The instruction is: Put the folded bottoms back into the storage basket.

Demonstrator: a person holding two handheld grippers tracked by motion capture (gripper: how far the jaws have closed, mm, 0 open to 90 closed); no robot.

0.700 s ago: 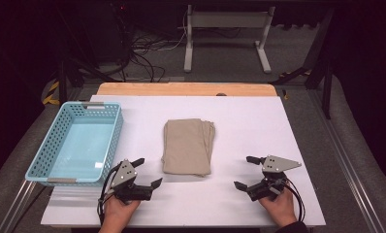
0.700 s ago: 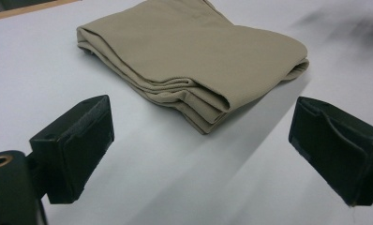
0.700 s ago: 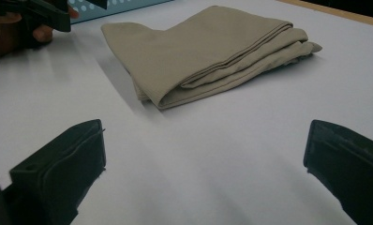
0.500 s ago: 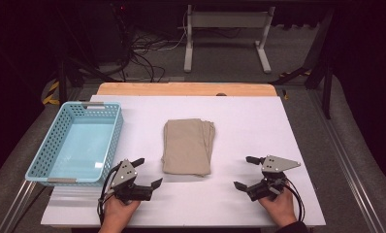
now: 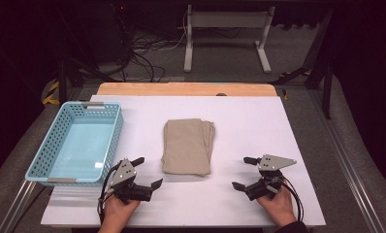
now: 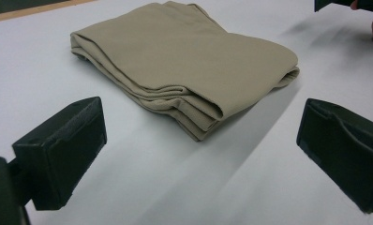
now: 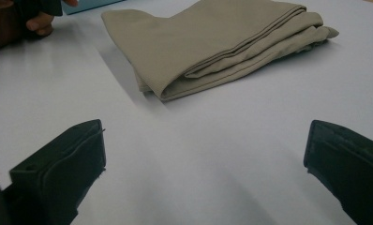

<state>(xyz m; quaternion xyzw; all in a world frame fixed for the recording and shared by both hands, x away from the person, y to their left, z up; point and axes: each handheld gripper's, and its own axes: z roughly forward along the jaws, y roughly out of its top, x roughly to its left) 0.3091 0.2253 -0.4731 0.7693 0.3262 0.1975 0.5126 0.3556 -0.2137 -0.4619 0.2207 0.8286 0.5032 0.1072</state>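
Note:
A folded beige cloth [image 5: 187, 145] lies flat in the middle of the white table [image 5: 239, 121]. My left gripper [image 5: 148, 172] rests near the front edge, left of the cloth's near corner, jaws wide open and empty. In the left gripper view the cloth [image 6: 184, 65] lies just beyond its open jaws, folded edge toward me. My right gripper [image 5: 244, 173] sits at the front right, open and empty, pointing toward the cloth. The right gripper view has the cloth [image 7: 217, 42] a short way ahead of its jaws.
A light blue plastic basket [image 5: 79, 143] stands empty at the table's left side. A wooden strip [image 5: 186, 89] runs along the far edge. Beyond it are cables and a metal stand on the dark floor. Bare white table lies right of the cloth.

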